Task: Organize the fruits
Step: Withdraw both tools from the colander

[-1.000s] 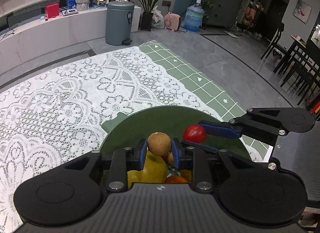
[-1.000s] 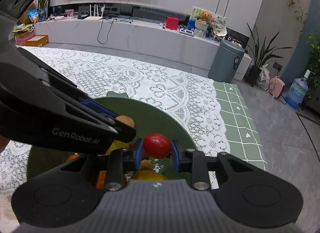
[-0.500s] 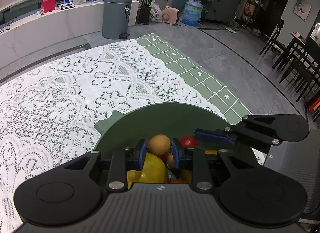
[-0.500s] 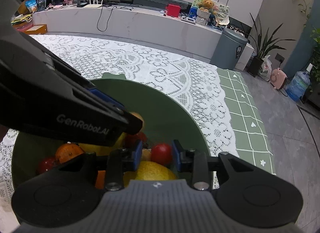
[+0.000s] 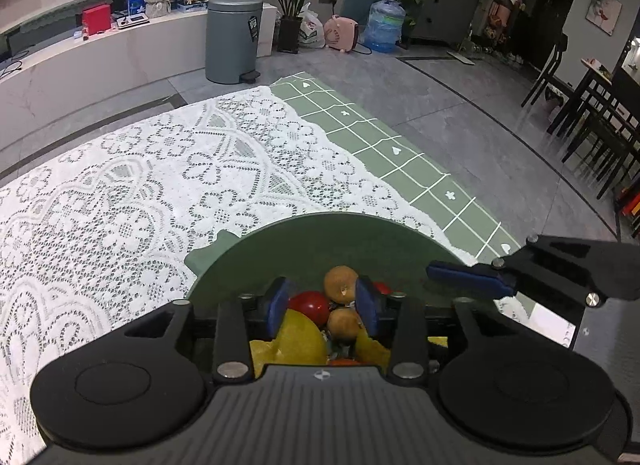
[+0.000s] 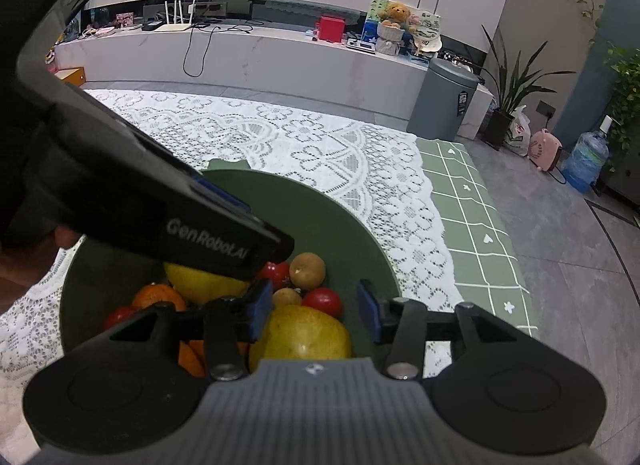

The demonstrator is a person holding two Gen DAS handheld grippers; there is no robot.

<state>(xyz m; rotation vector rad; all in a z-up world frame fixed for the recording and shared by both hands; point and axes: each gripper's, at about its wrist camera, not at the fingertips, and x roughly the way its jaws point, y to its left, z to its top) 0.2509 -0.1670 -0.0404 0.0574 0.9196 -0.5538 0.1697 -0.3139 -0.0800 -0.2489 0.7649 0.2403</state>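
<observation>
A dark green bowl (image 5: pixel 360 237) (image 6: pixel 336 221) sits on the lace cloth and holds several fruits. My left gripper (image 5: pixel 322 301) is open over the bowl; a brown round fruit (image 5: pixel 340 281) (image 6: pixel 307 270) lies loose in the bowl beside its right pad. A red fruit (image 5: pixel 310 305), a second brown fruit (image 5: pixel 344 323) and yellow fruit (image 5: pixel 300 339) lie below. My right gripper (image 6: pixel 314 311) is open and empty above a small red fruit (image 6: pixel 323 302) and a large yellow fruit (image 6: pixel 304 335). Orange fruit (image 6: pixel 158 297) sits at the bowl's left.
The white lace cloth (image 5: pixel 140 193) covers a green checked mat (image 5: pixel 400 153) whose edge runs along the right. The left gripper's body (image 6: pixel 120 185) crosses over the bowl's left half in the right wrist view. A grey bin (image 5: pixel 234 41) and chairs (image 5: pixel 592 113) stand on the floor beyond.
Both grippers lowered into the bowl and opened. The left let go of the brown fruit and the right let go of the small red fruit; both now lie among the other fruit.
</observation>
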